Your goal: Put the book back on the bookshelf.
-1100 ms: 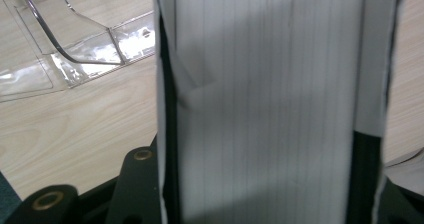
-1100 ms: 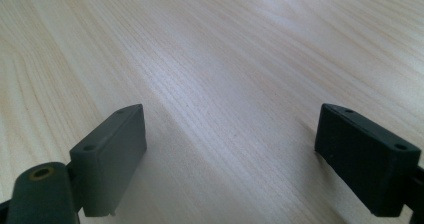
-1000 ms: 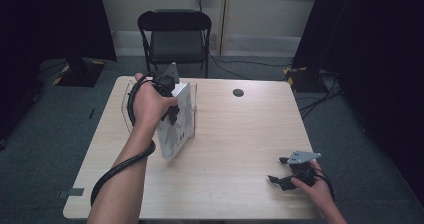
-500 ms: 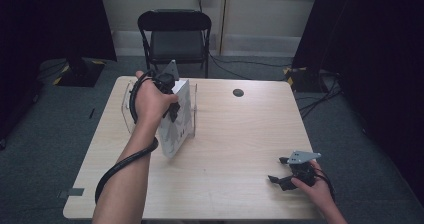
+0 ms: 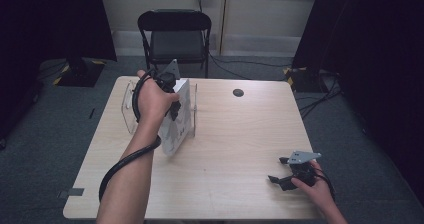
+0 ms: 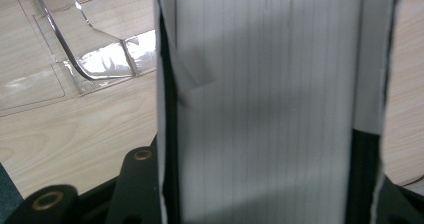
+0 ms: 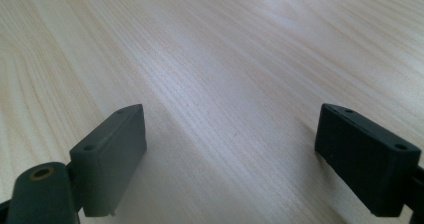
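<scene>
We see left gripper (image 5: pixel 172 96) jaws clamped on white book (image 5: pixel 177 119), tilted beside clear stand (image 5: pixel 131 104); hand hides cover. Right gripper (image 5: pixel 290 176) jaws spread, resting on table (image 5: pixel 240 134).

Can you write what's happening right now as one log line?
left gripper: shut on white book, tilted by clear stand | right gripper: open, resting on table | nothing between its fingers
</scene>
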The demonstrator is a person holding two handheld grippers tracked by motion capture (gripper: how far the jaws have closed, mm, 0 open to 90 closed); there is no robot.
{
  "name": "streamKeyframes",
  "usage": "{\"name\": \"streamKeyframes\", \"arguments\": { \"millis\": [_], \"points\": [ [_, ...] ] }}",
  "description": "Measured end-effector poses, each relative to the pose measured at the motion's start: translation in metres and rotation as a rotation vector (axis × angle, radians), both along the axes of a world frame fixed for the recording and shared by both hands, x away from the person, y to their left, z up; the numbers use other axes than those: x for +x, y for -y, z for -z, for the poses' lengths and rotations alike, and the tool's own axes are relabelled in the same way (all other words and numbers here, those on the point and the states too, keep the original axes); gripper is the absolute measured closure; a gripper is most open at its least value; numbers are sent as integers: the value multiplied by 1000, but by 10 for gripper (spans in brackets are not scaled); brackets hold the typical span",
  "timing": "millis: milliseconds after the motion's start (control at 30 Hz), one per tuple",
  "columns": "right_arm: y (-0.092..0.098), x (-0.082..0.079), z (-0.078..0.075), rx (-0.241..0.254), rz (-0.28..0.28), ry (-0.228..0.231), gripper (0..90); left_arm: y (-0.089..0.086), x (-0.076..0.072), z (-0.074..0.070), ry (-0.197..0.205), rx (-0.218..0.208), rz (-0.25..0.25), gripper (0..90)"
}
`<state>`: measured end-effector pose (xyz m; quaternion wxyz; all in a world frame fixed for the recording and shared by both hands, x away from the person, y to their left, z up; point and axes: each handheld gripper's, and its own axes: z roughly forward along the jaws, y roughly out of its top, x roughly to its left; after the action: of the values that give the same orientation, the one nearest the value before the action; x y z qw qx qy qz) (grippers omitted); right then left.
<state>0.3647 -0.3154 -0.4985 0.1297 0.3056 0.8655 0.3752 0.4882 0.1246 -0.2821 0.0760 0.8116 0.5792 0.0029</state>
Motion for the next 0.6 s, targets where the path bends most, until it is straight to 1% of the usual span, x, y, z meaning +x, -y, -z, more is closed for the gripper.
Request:
{"name": "streamKeyframes", "arguments": {
  "millis": [167, 300, 400, 600],
  "points": [
    [0, 0, 0, 0, -1, 0, 125, 2, 2, 0, 3, -1, 0, 529],
    [0, 0, 0, 0, -1, 0, 125, 4, 5, 1, -3, -7, -3, 529],
    [0, 0, 0, 0, -1, 0, 125, 7, 7, 1, 2, -2, -1, 529],
    [0, 0, 0, 0, -2, 0, 125, 8, 12, 1, -3, 4, -7, 530]
  ]
}}
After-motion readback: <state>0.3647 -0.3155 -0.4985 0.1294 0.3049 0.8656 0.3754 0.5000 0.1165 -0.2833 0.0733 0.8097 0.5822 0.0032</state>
